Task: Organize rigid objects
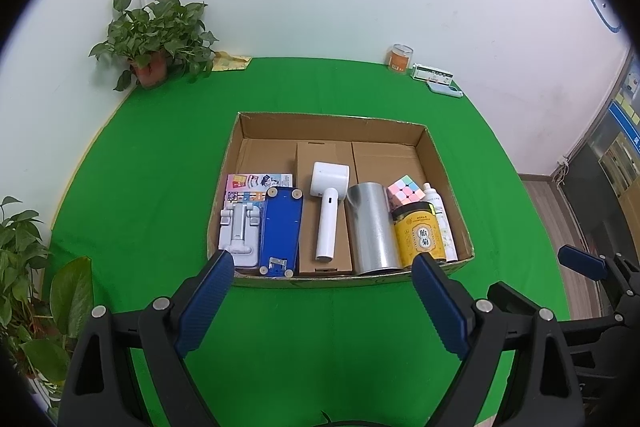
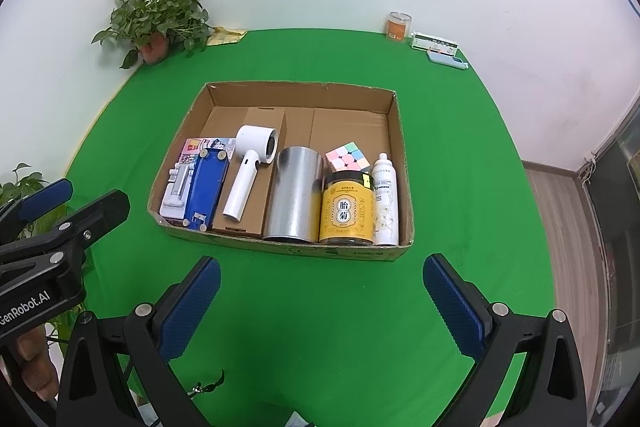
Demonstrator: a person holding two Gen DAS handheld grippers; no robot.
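Note:
An open cardboard box sits mid-table on the green cloth. In it lie a white phone stand, a blue device, a white hair dryer, a metal cylinder, a pastel cube, a yellow jar and a white spray bottle. My left gripper is open and empty just before the box's near wall. My right gripper is open and empty, also in front of the box.
A potted plant stands at the back left corner. An orange jar, a small box and a blue case lie at the back right. More plants are at the left edge.

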